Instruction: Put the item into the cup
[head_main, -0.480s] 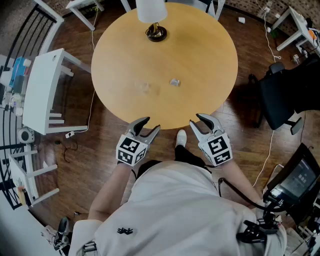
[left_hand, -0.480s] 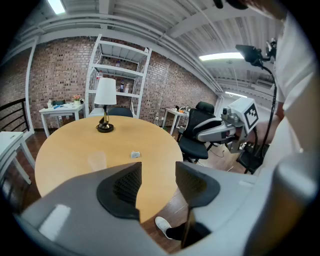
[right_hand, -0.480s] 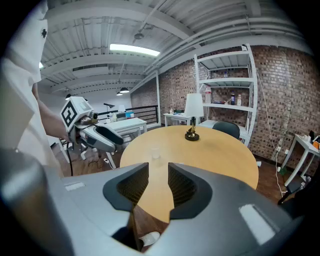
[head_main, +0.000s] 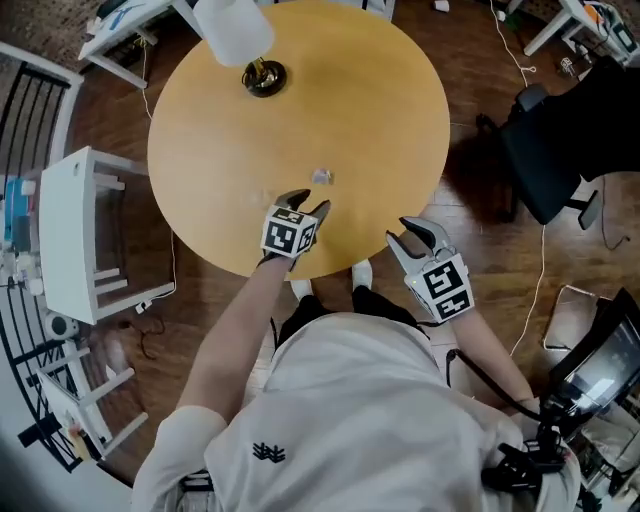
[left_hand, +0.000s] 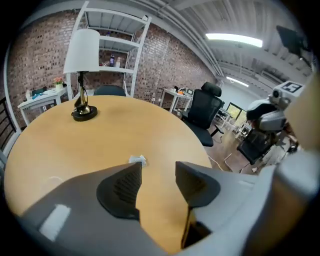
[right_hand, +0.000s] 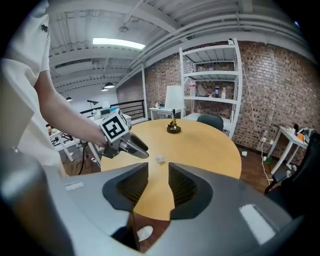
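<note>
Two square black-and-white markers are the only print I can make out in the head view, one on each gripper's cube. My left gripper (head_main: 308, 203) reaches over the round wooden table (head_main: 380, 120), jaws apart, its tips just short of the item (head_main: 321, 177), a small pale crumpled scrap lying on the bare top. My right gripper (head_main: 398, 230) hangs off the table's near edge above the dark wood floor (head_main: 480, 270), unclenched and empty. A lamp (head_main: 240, 40) stands at the far side.

Left gripper view: jaws spread with nothing between them, and the item (left_hand: 137, 160) lies just past the left jaw's tip. Behind are a brick wall (left_hand: 170, 65), white shelving (left_hand: 115, 45) and a black chair (left_hand: 205, 107).

Right gripper view: jaws parted on a narrow gap and holding nothing. Beyond them, the left gripper (right_hand: 142, 150) points at the item (right_hand: 160, 160).
</note>
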